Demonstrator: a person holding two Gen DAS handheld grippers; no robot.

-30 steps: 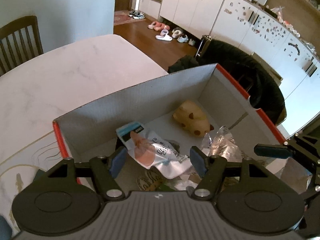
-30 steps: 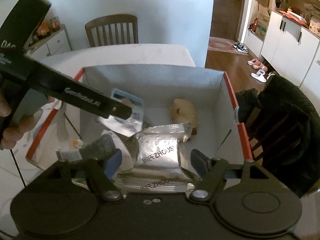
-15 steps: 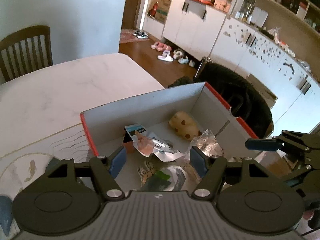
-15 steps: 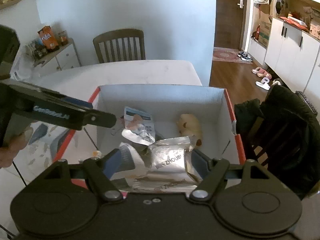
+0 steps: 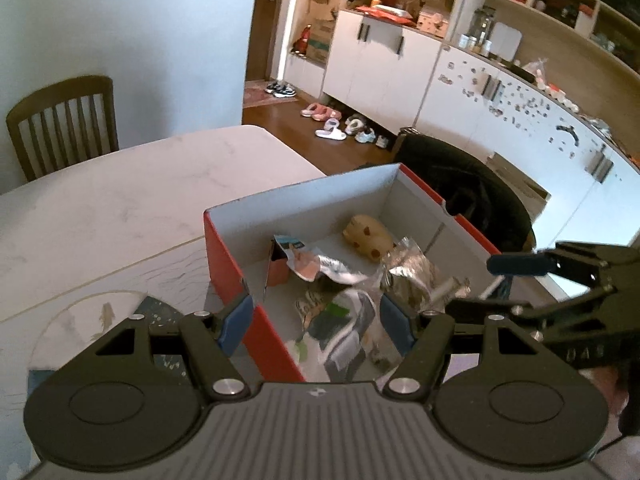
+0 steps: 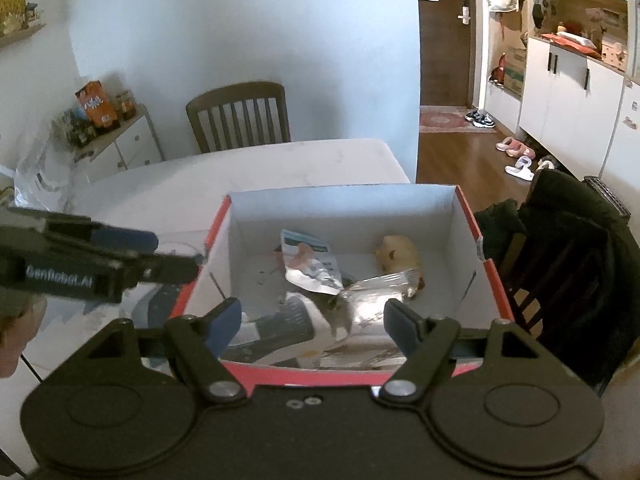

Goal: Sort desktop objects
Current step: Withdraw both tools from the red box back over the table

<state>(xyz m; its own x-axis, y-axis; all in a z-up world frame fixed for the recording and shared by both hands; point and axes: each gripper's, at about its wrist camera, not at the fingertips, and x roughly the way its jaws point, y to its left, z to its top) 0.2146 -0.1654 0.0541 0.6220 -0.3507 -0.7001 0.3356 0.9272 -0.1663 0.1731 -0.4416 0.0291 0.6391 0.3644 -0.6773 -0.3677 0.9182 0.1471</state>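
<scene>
A red cardboard box (image 5: 230, 256) with a white inside stands on the white table (image 5: 120, 200); it also shows in the right wrist view (image 6: 468, 216). In it lie a tan plush toy (image 6: 398, 254), a blue-and-white snack pouch (image 6: 308, 258), a silver foil bag (image 6: 376, 292) and other packets. My left gripper (image 5: 316, 326) is open and empty, above the box's near left corner. My right gripper (image 6: 314, 326) is open and empty, above the box's near edge. Each gripper shows in the other's view, the right one (image 5: 520, 264) and the left one (image 6: 120, 240).
A wooden chair (image 6: 240, 116) stands at the table's far side. A chair draped with a black jacket (image 6: 568, 248) stands right of the box. A patterned mat (image 5: 100, 312) lies on the table left of the box. A sideboard with snacks (image 6: 104, 128) stands by the wall.
Both grippers have pulled back and up from the box, so more of the box and the room shows. Both stay open and empty. The things in the box have not moved.
</scene>
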